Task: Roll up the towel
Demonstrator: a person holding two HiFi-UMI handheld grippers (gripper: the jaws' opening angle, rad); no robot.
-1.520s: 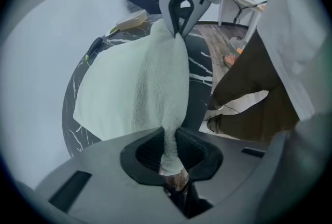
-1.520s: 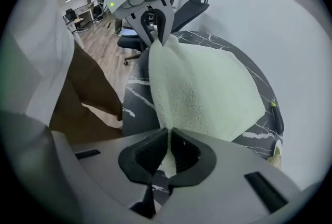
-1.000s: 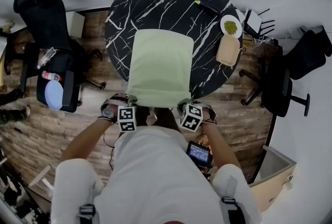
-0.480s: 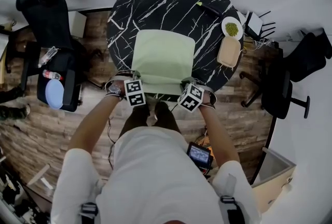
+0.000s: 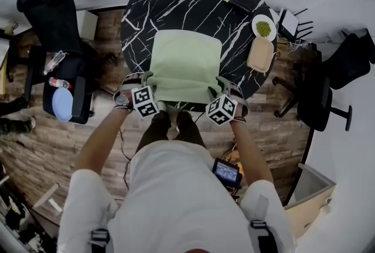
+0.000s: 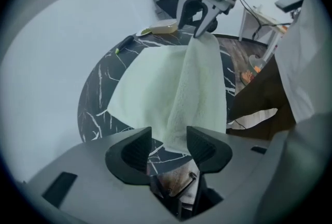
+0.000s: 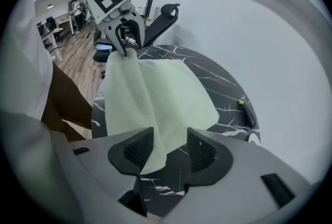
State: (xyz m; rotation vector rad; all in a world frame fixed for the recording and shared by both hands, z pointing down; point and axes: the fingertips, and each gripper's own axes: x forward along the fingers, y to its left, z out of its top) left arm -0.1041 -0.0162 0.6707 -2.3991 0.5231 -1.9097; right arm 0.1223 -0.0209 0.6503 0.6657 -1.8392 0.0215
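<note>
Bright, even light; strong fisheye edge distortion.

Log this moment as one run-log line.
left gripper: just opened, towel corner between jaws | right gripper: same | towel: near edge raised, rest on table

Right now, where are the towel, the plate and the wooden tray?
towel [image 5: 184, 67]: head view, middle of its flat part.
plate [image 5: 255, 27]: head view, left rim.
wooden tray [image 5: 259, 55]: head view, bare middle.
</note>
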